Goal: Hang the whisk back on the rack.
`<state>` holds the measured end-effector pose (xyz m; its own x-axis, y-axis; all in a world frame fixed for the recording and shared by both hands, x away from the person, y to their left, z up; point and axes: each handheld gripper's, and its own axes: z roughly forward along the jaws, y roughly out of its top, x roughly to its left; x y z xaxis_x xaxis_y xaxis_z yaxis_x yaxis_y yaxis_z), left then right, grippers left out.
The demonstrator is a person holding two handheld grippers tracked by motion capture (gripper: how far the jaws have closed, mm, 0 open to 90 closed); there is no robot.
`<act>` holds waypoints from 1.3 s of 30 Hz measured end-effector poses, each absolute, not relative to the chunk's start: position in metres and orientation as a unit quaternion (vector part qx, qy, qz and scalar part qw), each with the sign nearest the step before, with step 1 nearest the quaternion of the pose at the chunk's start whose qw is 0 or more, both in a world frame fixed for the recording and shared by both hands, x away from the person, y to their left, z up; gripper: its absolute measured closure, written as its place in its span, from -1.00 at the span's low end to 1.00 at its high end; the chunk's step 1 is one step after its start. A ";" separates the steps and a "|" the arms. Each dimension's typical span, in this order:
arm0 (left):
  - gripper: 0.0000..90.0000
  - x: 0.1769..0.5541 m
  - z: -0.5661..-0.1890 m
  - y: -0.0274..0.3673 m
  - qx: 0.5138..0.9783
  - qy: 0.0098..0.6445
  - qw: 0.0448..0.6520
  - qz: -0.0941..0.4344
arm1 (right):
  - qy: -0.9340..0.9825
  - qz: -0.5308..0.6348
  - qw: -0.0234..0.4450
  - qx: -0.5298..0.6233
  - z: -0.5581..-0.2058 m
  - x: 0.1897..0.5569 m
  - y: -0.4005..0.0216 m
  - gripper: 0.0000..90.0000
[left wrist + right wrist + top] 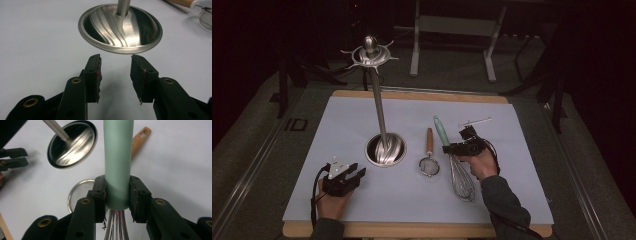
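High view: whisk (pixel 455 162) on the white mat, right of the strainer (pixel 429 159), mint handle clamped by right gripper (pixel 460 148). Left gripper view: left gripper (pixel 115 65) gaping, empty, near stand base (pixel 120 28). Right gripper view: pads squeezing the handle just above the wires; probably light, smooth, slippery; wires springy, so best grasped on the handle.

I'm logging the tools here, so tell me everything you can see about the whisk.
The whisk has a smooth pale green round handle and a balloon of thin metal wires that show a rainbow sheen near the handle. The right gripper is shut on the handle's lower end, just above the wires. In the high view it lies roughly lengthwise on the white table, wires toward the person, handle pointing away, right of the small strainer. Whether the wires touch the table is unclear.
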<state>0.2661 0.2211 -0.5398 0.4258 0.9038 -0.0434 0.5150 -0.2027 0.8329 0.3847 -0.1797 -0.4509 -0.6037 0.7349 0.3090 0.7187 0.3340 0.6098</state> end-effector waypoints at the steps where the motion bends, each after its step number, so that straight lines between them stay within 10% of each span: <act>1: 0.35 0.266 -0.540 0.221 0.738 0.481 0.409 0.237 | 0.818 0.371 0.013 0.440 -0.450 0.384 -0.179 0.53; 39: 0.31 0.267 -0.540 0.219 0.742 0.483 0.400 0.238 | 0.841 0.439 0.069 0.308 -0.419 0.367 -0.164 0.53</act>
